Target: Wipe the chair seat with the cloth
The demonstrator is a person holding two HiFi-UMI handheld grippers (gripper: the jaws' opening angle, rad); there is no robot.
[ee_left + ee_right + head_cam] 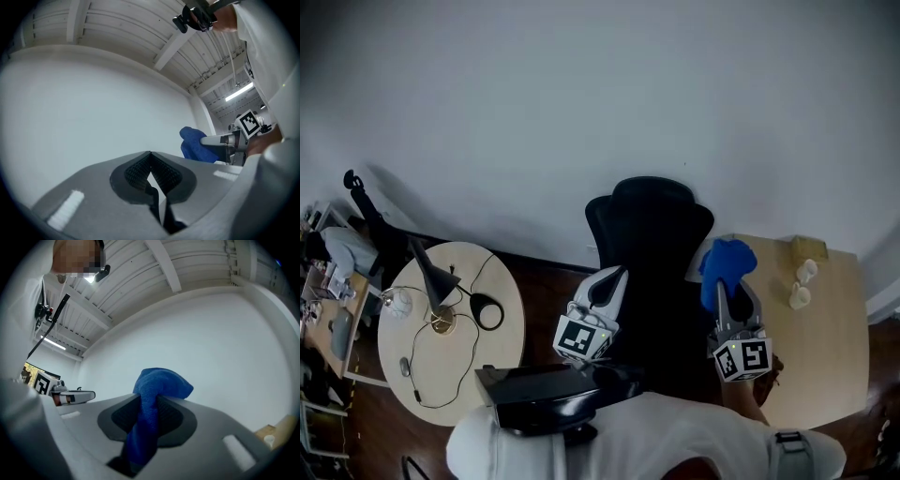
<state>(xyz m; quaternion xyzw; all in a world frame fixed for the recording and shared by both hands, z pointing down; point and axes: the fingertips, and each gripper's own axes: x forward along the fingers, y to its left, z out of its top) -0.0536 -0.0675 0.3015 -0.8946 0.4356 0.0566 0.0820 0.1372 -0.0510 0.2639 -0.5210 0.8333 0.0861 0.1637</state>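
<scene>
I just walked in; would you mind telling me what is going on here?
A person stands at a black office chair with a tool in each hand. The right tool is shut on a blue cloth. The left tool is shut with nothing in it. Both point up toward the white wall, and the cloth is off the seat, so no wiping is under way.

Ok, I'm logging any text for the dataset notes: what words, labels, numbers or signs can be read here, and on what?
No readable text anywhere.
Left marker cube: black-and-white square pattern only, no letters.
Right marker cube: the same.
Blue cloth: no label showing.
Clutter at the far left: too small to read.
</scene>
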